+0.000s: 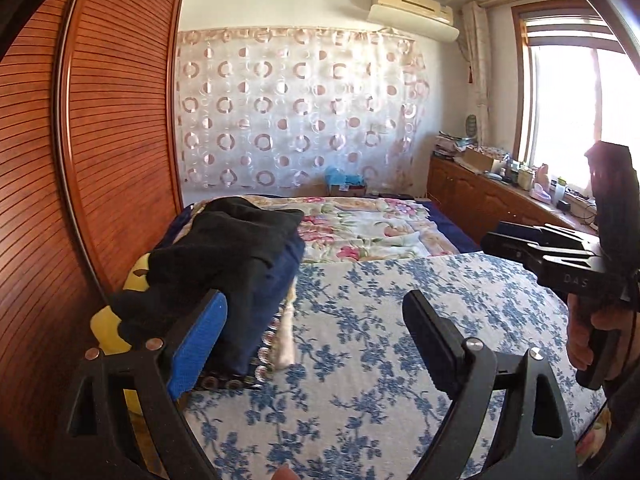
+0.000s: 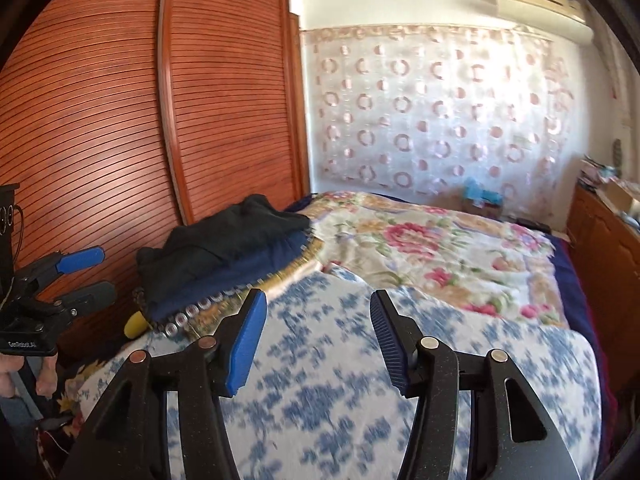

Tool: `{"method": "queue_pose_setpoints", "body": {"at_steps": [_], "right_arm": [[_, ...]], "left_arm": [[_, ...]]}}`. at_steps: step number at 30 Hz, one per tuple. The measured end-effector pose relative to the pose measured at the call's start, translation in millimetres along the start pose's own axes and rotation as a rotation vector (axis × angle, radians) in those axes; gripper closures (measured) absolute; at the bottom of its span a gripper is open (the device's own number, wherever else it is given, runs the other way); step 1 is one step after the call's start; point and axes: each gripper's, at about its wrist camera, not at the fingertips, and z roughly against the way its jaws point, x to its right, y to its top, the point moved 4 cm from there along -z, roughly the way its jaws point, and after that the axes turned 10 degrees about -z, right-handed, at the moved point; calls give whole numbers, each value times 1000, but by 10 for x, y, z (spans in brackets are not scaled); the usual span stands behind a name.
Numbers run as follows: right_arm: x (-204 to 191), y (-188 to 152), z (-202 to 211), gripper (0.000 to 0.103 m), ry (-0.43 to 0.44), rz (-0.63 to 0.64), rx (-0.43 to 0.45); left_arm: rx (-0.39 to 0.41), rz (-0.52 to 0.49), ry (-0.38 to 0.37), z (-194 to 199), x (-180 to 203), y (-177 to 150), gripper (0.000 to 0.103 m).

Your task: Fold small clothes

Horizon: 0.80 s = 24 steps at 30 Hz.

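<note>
A stack of folded dark clothes lies at the bed's left side, a black garment (image 1: 224, 248) (image 2: 232, 232) on top of a navy one (image 1: 276, 280) (image 2: 248, 268). My left gripper (image 1: 316, 308) is open with nothing between its fingers; its blue pad (image 1: 200, 344) is close beside the stack. From the right wrist view the left gripper (image 2: 106, 274) appears at the far left, jaws apart. My right gripper (image 2: 318, 300) is open and empty above a white cloth with blue flowers (image 2: 360, 360) (image 1: 400, 300). The right gripper (image 1: 496, 240) also shows at the right edge, in a hand.
A slatted wooden wardrobe (image 1: 120, 120) (image 2: 220, 100) stands along the left. The flowered bedspread (image 1: 360, 224) (image 2: 440, 248) stretches back to a circle-patterned curtain (image 1: 300, 112). A low wooden cabinet (image 1: 480, 196) with clutter runs under the window at right. Something yellow (image 1: 104, 320) lies beneath the stack.
</note>
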Motion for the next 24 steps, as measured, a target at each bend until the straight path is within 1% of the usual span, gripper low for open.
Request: {"method": "queue_pose_setpoints", "body": {"at_steps": [2, 4, 5, 6, 7, 9, 15, 19, 24], "right_arm": [[-8, -30, 145, 41, -32, -7, 4], [-16, -44, 287, 28, -53, -24, 12], [-15, -45, 367, 25, -63, -34, 17], [-17, -48, 452, 18, -80, -42, 27], [-25, -60, 528, 15, -96, -46, 35], [-39, -95, 694, 11, -135, -51, 52], [-15, -201, 1167, 10, -207, -97, 116], [-64, -243, 1358, 10, -231, -127, 142], [-116, -316, 1472, 10, -259, -145, 158]], "left_arm": [[-8, 5, -15, -11, 99, -1, 13], [-16, 1, -22, -17, 218, -2, 13], [-17, -2, -25, -15, 267, 6, 13], [-19, -4, -30, -16, 325, 24, 13], [-20, -5, -32, -11, 358, 30, 13], [-18, -11, -43, 3, 443, 74, 13], [-3, -33, -69, 94, 684, 262, 13], [18, -42, -70, 180, 772, 361, 13], [36, -36, -76, 250, 808, 423, 13]]}}
